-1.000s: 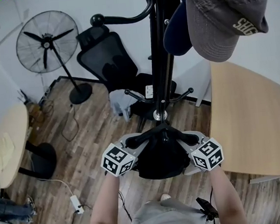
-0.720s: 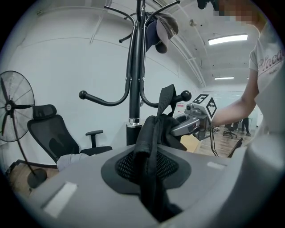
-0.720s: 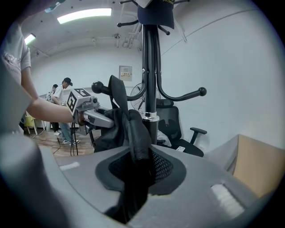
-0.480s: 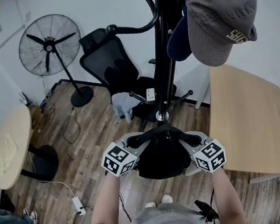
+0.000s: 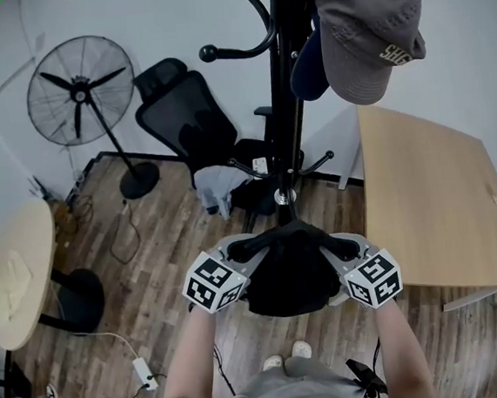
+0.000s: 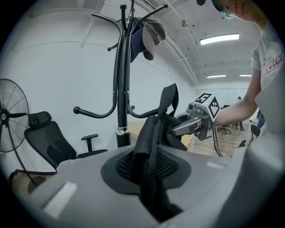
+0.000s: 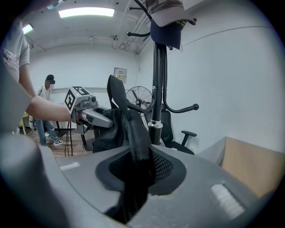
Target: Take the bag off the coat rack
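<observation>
An office, shown by swivel chair [image 5: 183,111], wooden desk [image 5: 432,193], pedestal fan [image 5: 78,83], strip lights [image 7: 87,12].

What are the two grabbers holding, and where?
The left gripper and right gripper both clamp the black bag, one on each side.

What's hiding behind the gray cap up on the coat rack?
A dark blue cap peeks out from behind the gray cap, right next to the coat rack pole. Most of it is covered, and what the caps hang on cannot be seen.
</observation>
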{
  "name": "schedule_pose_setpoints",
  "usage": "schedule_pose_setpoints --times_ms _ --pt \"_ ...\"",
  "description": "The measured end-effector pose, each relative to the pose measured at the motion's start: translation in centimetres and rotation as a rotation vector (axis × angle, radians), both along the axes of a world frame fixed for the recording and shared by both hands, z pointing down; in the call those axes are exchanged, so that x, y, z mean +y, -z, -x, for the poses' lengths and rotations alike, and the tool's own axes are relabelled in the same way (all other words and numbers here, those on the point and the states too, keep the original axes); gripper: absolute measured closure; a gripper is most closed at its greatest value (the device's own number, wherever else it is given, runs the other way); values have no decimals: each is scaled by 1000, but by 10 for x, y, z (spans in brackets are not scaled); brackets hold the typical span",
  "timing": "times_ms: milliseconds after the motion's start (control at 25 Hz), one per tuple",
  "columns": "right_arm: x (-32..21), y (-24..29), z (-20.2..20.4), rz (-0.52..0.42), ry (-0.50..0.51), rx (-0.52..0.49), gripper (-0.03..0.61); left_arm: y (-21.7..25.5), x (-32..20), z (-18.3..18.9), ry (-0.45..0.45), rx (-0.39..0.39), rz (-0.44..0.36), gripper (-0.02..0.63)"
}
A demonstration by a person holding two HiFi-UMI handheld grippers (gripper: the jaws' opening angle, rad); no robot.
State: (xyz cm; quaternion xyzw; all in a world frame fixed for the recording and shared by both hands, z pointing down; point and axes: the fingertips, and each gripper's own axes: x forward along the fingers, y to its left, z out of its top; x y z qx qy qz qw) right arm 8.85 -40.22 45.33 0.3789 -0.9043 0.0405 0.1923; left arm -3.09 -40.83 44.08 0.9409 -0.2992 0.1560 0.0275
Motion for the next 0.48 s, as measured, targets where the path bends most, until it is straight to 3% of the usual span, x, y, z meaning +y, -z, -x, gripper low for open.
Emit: schedule_pose_setpoints --times_ms 480 --pt "53 9 0 -40 -100 34 512 7 42 0 -75 -26 -32 529"
